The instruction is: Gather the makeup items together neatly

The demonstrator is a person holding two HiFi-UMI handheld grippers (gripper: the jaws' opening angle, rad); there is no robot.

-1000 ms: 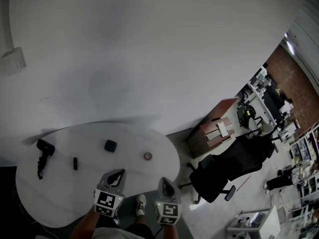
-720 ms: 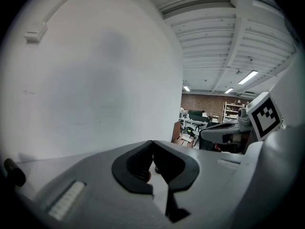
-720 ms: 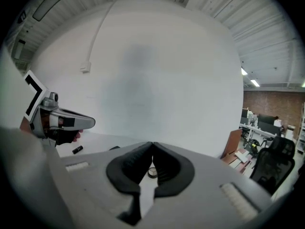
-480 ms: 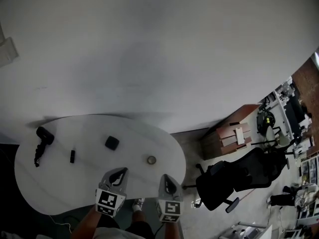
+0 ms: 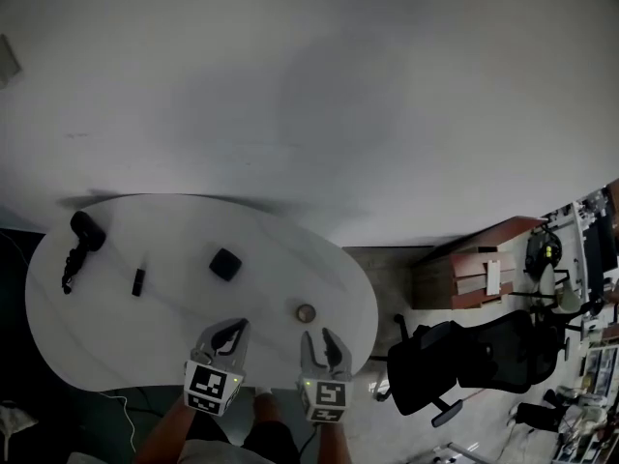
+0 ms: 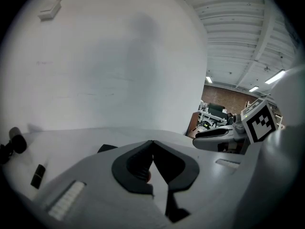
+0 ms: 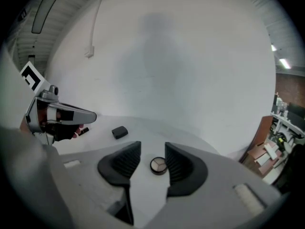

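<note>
Hovering over the white table [image 5: 174,336], both grippers point toward a round compact [image 5: 306,312].
The right gripper [image 5: 322,336] has its jaws opening, the compact just ahead between them and untouched. The left gripper [image 5: 230,329], beside it, is closed and empty. Beyond the compact lies a black case [image 5: 224,264].

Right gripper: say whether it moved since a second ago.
Yes. The right gripper has advanced toward the round compact; its jaws are opening, the compact lined up ahead, ungripped.

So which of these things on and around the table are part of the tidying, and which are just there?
Job: round compact, black square case, small black tube, probably the black handled thing at the left end.
Just there: office chair, wooden cabinet.
</note>
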